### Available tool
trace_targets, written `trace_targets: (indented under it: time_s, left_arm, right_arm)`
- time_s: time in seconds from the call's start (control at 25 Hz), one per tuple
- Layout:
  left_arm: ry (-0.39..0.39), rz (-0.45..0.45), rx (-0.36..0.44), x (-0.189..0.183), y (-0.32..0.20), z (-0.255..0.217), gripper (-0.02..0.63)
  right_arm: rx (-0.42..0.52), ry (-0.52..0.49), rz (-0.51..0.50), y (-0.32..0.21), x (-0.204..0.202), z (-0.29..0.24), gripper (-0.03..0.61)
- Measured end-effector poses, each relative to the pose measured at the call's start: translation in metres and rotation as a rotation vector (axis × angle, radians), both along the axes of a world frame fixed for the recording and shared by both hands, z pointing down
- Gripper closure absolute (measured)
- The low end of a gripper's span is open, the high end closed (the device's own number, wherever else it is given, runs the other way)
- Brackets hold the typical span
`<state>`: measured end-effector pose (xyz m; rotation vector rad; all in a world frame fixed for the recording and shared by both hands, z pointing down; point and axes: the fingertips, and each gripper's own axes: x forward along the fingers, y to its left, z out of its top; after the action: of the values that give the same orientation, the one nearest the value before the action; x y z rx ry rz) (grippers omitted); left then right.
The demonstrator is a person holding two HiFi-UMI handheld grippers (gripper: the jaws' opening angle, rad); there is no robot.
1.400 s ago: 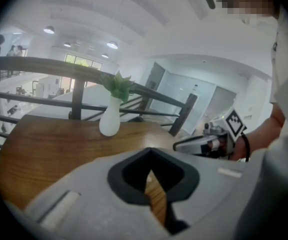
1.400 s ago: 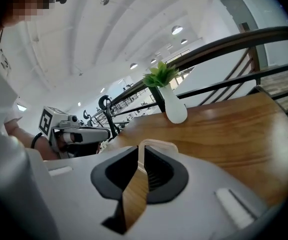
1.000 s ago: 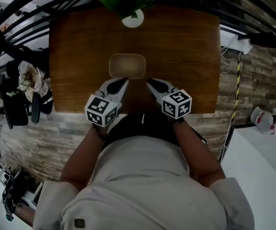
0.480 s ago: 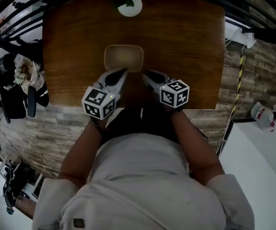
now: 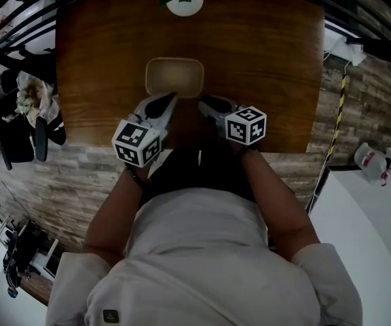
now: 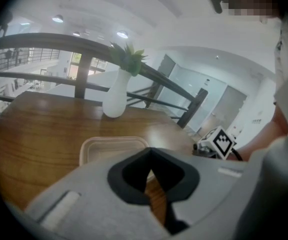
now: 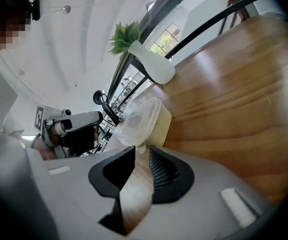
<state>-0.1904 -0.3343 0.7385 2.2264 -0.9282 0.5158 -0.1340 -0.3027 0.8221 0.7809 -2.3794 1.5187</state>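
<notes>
A beige container (image 5: 174,77) with a clear lid (image 7: 136,120) lies on the wooden table (image 5: 263,60), just ahead of both grippers. My left gripper (image 5: 168,101) points at its near edge; in the left gripper view the container (image 6: 111,146) sits right beyond the jaw tips of the left gripper (image 6: 150,151), whose jaws are together and hold nothing. My right gripper (image 5: 203,103) comes in at the near right corner. In the right gripper view the lid's edge hangs at the tips of the right gripper (image 7: 143,148), which looks shut with only a thin slit showing.
A white vase (image 5: 184,3) with a green plant stands at the table's far edge, behind the container. A black railing (image 6: 84,46) runs beyond the table. Dark bags and cloth (image 5: 36,111) hang left of the table. A stone-faced wall (image 5: 331,114) lies below the table's edges.
Both grippers have moved forward over the table to the container, which now shows in both gripper views. The right gripper has tilted. The jaws' gaps look the same.
</notes>
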Motion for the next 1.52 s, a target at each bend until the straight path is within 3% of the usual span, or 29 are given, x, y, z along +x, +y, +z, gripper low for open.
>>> trace_targets:
  time_s: [0.6, 1.08, 1.52]
  left_arm:
    - [-0.007, -0.025, -0.017, -0.007, 0.0, 0.013, 0.611]
    - [-0.011, -0.029, -0.021, -0.009, 0.003, 0.016, 0.611]
    - [-0.01, -0.032, 0.012, -0.014, 0.015, -0.012, 0.611]
  right_arm:
    - [-0.024, -0.033, -0.023, -0.004, -0.01, 0.01, 0.505]
    - [-0.029, -0.026, -0.017, -0.002, -0.01, 0.01, 0.561]
    - [0.033, -0.017, -0.026, 0.007, -0.01, -0.026, 0.571]
